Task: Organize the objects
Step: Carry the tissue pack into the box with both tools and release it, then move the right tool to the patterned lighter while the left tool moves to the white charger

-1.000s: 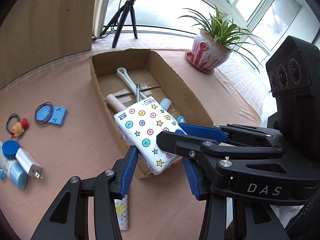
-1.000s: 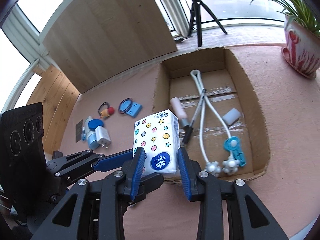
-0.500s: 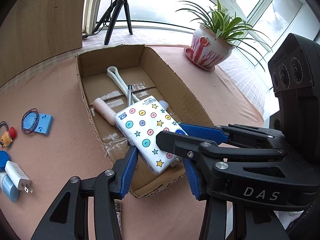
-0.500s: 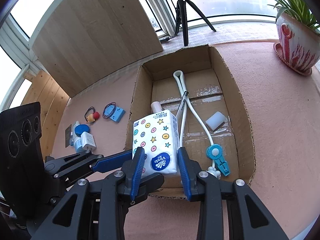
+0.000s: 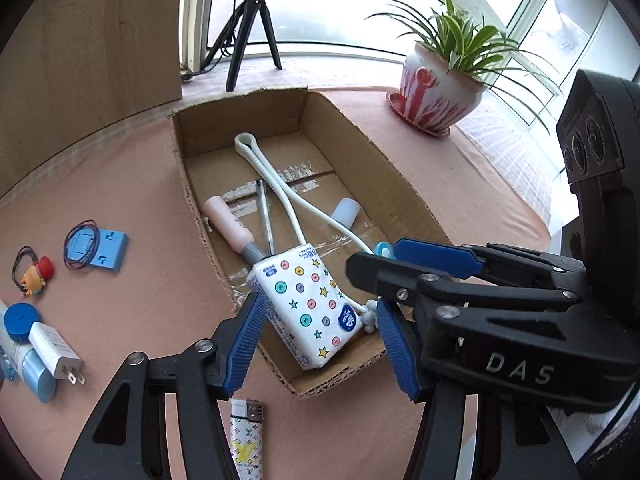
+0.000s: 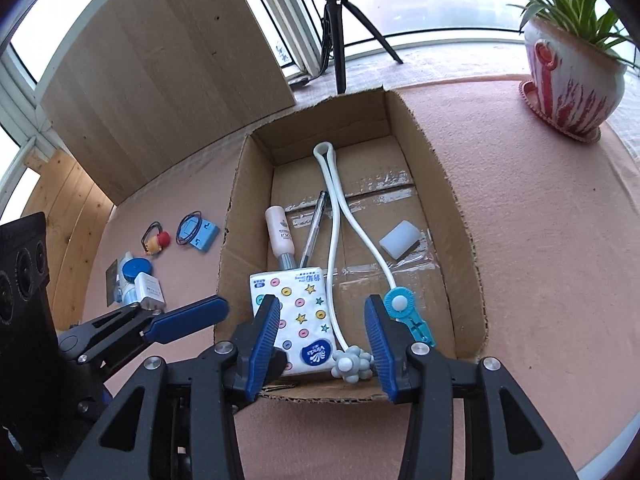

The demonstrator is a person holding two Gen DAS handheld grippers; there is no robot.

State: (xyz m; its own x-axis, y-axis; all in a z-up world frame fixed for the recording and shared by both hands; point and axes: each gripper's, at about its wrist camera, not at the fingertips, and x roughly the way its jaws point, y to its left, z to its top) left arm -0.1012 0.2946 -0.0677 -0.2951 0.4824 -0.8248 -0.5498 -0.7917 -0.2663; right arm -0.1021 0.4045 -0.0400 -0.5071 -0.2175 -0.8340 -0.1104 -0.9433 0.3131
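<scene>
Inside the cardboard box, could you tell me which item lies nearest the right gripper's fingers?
The tissue pack, white with coloured buttons and stars; it lies between the open right gripper fingers, unlike the pen and pink bottle farther back.

Tissue pack point(image 6: 298, 320) inside cardboard box point(image 6: 460, 216), charger point(image 6: 150, 290) left, plant pot point(image 6: 572, 80) behind-right

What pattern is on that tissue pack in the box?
White tissue pack with coloured buttons and stars; clearest in the right wrist view.

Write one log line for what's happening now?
right gripper: open | tissue pack: in cardboard box | left gripper: open
</scene>
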